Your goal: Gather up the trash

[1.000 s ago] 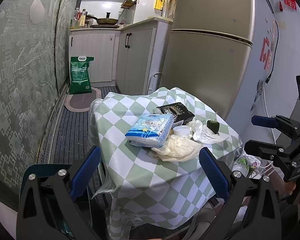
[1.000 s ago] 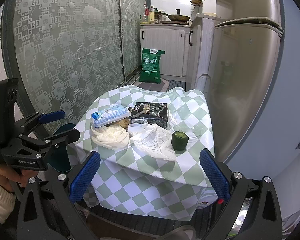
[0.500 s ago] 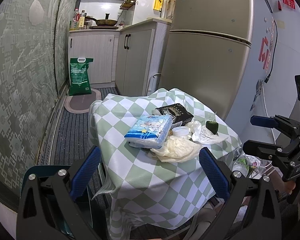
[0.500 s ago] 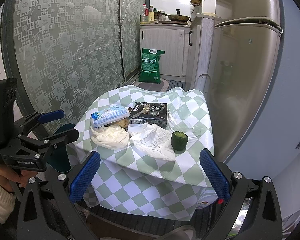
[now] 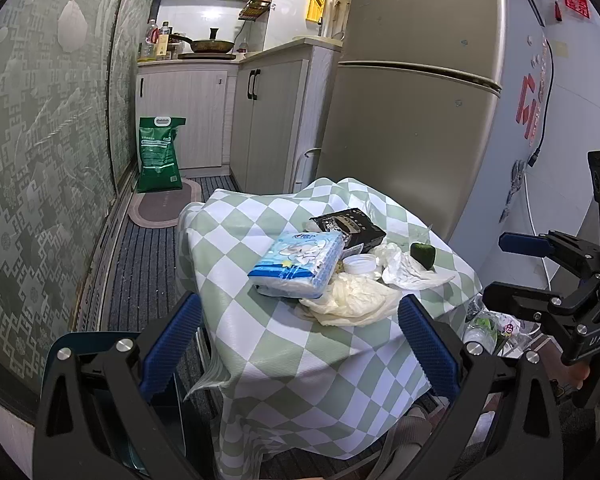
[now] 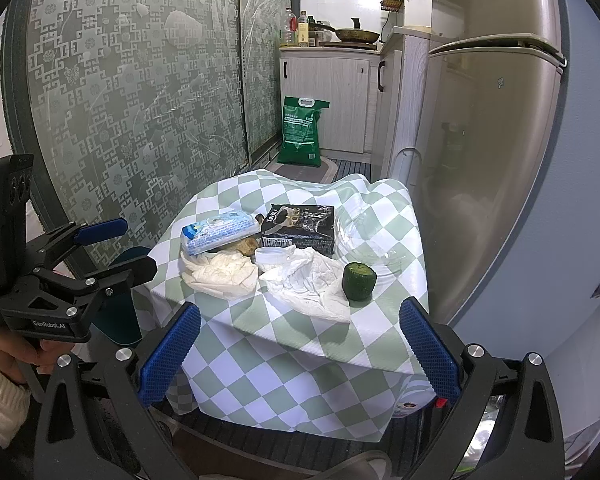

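left wrist view: we hold left gripper (image 5: 298, 344) and right gripper (image 6: 298, 344) wide open, empty, short of the table (image 6: 260, 340). crumpled tissue (image 6: 308, 284) touches the green vegetable stub (image 6: 359, 275); we judge a careless pinch could roll it off the cloth

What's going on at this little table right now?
A person holds two handheld grippers in front of a small table with a checkered cloth, about to collect trash. Both the left gripper and the right gripper are open and empty, short of the table. On the cloth lie a blue tissue pack, a black box, crumpled white paper, a cream plastic bag, a small white lid and a green vegetable stub. Nothing is picked up yet.
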Motion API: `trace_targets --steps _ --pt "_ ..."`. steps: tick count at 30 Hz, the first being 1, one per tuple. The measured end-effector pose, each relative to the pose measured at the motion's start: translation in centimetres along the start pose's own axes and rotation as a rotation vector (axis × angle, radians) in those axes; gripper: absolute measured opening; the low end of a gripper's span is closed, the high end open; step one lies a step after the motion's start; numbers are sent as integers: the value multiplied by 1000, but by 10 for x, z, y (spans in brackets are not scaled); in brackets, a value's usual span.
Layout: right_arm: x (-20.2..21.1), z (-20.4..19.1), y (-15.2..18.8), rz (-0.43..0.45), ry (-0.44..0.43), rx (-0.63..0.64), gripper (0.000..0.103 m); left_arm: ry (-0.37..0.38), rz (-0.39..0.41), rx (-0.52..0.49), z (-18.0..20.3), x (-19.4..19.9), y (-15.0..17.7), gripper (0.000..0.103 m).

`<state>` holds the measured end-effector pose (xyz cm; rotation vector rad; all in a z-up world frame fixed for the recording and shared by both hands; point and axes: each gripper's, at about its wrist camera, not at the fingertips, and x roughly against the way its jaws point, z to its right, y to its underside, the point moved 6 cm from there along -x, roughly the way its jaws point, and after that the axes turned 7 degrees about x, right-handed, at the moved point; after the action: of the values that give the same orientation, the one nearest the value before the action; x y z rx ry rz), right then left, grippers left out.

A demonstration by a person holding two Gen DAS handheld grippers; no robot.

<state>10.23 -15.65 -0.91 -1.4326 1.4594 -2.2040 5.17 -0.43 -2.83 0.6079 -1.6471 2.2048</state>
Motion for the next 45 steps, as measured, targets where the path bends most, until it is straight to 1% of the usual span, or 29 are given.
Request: trace_targets --steps 41,44,45 --pt "0 1 -2 5 11 -8 100 0 3 -19 5 1 -3 100" --pt "1 4 -2 2 11 -22 100 35 -16 -3 2 -2 -4 99" --pt "1 5 -1 0 16 -25 100 41 -20 2 1 -2 -3 97"
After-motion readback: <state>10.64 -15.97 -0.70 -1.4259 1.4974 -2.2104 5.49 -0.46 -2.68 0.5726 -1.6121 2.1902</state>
